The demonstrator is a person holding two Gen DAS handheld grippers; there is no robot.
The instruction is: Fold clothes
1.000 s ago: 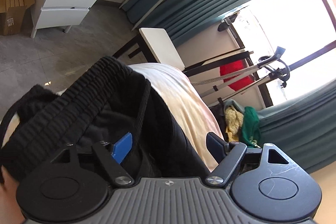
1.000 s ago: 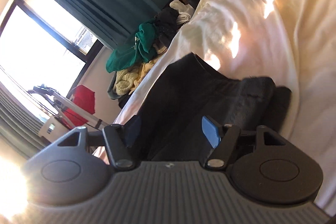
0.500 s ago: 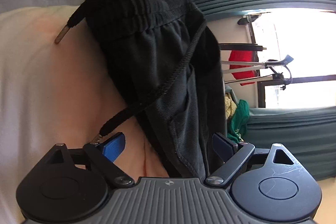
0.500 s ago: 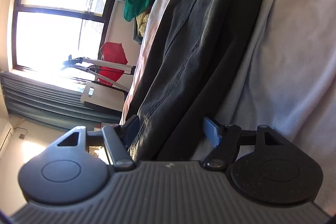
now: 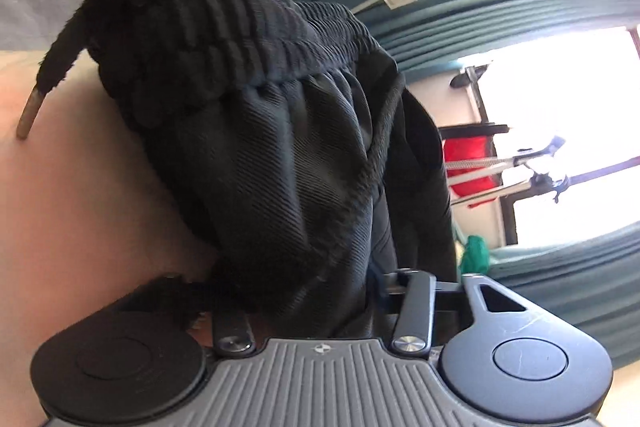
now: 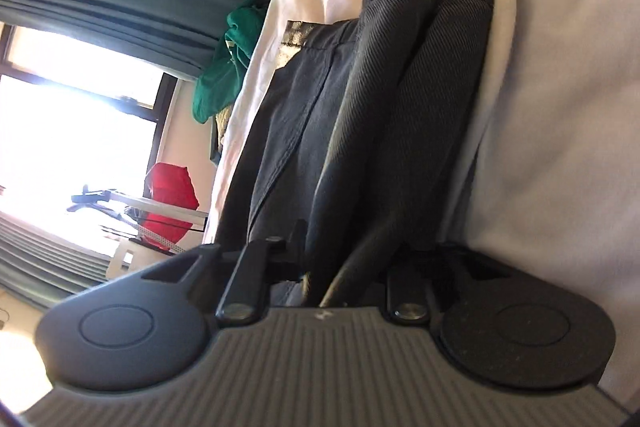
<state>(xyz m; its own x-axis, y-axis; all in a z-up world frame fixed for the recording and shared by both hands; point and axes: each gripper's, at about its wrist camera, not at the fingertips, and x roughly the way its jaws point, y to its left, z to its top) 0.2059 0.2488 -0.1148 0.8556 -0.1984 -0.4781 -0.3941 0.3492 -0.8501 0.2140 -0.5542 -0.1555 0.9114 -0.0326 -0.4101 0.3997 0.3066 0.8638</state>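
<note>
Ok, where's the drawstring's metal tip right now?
In the left wrist view, the drawstring tip lies far left on the cream bedsheet, just left of the black pants' ribbed waistband.

The left black-and-grey two-finger tongs (image 5: 312, 291) are clamped, jaws drawn close together on a fold of the black ribbed-waist trousers (image 5: 280, 155). The right black-and-grey two-finger tongs (image 6: 344, 267) are likewise pinched tight on the same trousers' dark twill legs.

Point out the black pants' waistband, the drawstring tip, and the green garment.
waistband (image 5: 224, 27), left wrist view, ribbed elastic band.
drawstring tip (image 5: 29, 117), left wrist view, tan end cap.
green garment (image 6: 224, 67), right wrist view, middle of the hanging fold.
</note>
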